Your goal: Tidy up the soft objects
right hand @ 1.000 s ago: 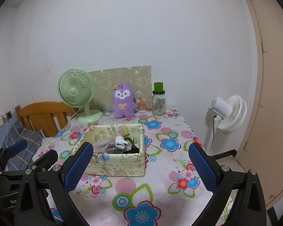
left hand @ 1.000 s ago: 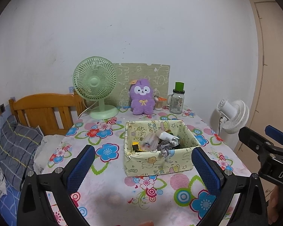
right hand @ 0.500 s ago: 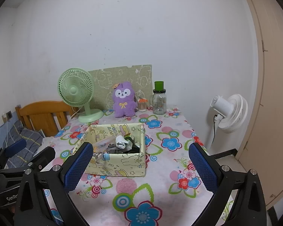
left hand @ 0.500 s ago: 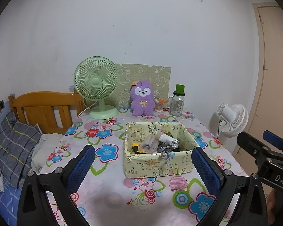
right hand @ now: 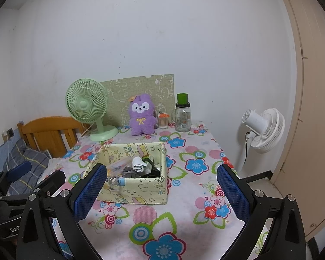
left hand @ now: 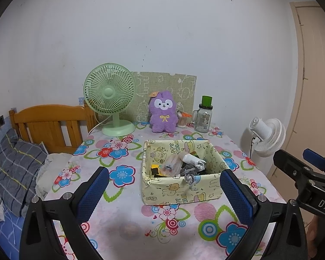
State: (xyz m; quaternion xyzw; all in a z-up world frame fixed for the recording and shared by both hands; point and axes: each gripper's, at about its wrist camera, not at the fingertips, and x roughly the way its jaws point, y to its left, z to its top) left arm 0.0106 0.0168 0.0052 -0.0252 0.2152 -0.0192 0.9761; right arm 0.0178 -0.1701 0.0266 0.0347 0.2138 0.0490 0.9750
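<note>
On the floral table (left hand: 123, 197): one box (left hand: 179, 186), one plush (left hand: 163, 114), two grippers (jaws wide, empty).

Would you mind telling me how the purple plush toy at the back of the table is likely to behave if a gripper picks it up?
The purple plush toy looks fluffy and stuffed, so it should squash between the jaws rather than slip. It is probably light for its size. It sits upright beside the toothpick jar, so a careless pull might nudge that.
</note>
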